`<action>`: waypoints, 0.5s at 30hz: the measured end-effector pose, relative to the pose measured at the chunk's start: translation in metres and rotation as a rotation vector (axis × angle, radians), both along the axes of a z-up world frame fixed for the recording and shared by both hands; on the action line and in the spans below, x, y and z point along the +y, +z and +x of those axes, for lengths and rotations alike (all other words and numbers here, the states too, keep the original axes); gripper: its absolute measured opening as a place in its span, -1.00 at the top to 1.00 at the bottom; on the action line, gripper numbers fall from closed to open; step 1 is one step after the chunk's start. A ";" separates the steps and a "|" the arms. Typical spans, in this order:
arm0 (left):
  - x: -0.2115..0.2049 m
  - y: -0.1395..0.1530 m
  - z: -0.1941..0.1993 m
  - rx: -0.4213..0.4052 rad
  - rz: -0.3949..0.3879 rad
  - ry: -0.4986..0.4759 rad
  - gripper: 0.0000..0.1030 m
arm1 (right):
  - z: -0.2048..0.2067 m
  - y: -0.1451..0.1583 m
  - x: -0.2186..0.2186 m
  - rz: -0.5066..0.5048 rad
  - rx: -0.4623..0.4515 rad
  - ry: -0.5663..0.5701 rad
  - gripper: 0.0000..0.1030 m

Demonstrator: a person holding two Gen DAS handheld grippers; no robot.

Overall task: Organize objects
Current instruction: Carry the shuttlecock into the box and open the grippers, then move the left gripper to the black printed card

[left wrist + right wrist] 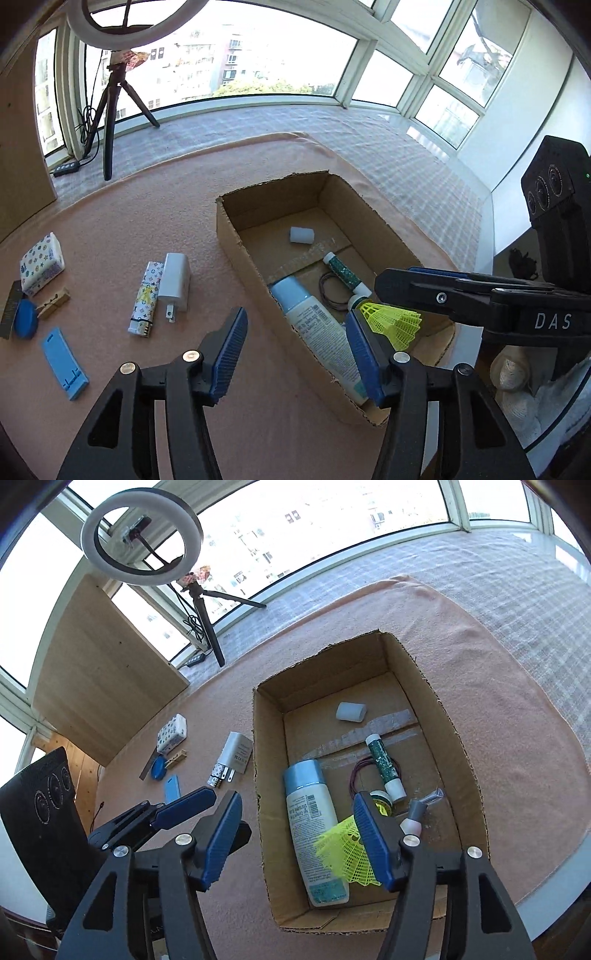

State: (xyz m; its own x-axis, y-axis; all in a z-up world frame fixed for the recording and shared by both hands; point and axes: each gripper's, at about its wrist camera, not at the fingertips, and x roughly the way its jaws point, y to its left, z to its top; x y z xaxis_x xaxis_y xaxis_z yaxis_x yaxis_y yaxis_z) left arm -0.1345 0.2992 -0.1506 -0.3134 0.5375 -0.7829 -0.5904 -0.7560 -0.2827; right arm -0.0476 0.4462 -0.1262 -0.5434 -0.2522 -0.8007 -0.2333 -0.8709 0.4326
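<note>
An open cardboard box [236, 236] [266, 775] sits on the pink cloth. In it lie a white and blue bottle [317, 325] [314, 830], a green glitter tube [384, 764], a white cap [350, 712], dark hair ties [356, 775] and a yellow shuttlecock [393, 321] [343, 853]. My right gripper [297, 843] [391, 284] hangs open above the shuttlecock, apart from it. My left gripper [295, 356] [214, 816] is open and holds nothing, over the box's near left wall. Left of the box lie a white charger [173, 284], a patterned lighter [146, 299], a tissue pack [40, 264] and a blue card [64, 367].
A wooden clothespin [55, 297] and a blue round item [26, 323] lie at the far left. A ring light on a tripod [110, 122] stands by the window. A wooden board [103, 672] leans at the left. The table's edge runs close on the right.
</note>
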 end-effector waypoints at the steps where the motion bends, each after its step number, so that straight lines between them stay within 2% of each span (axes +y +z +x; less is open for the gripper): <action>1: -0.011 0.000 -0.005 -0.005 -0.004 0.021 -0.19 | 0.000 0.000 -0.004 0.006 0.004 0.003 -0.15; 8: -0.101 -0.009 -0.041 -0.037 -0.053 0.198 -0.22 | -0.004 0.002 -0.031 0.007 0.011 0.041 -0.15; 15: -0.189 -0.014 -0.073 -0.054 -0.125 0.315 -0.23 | -0.011 0.003 -0.067 0.012 0.015 0.112 -0.15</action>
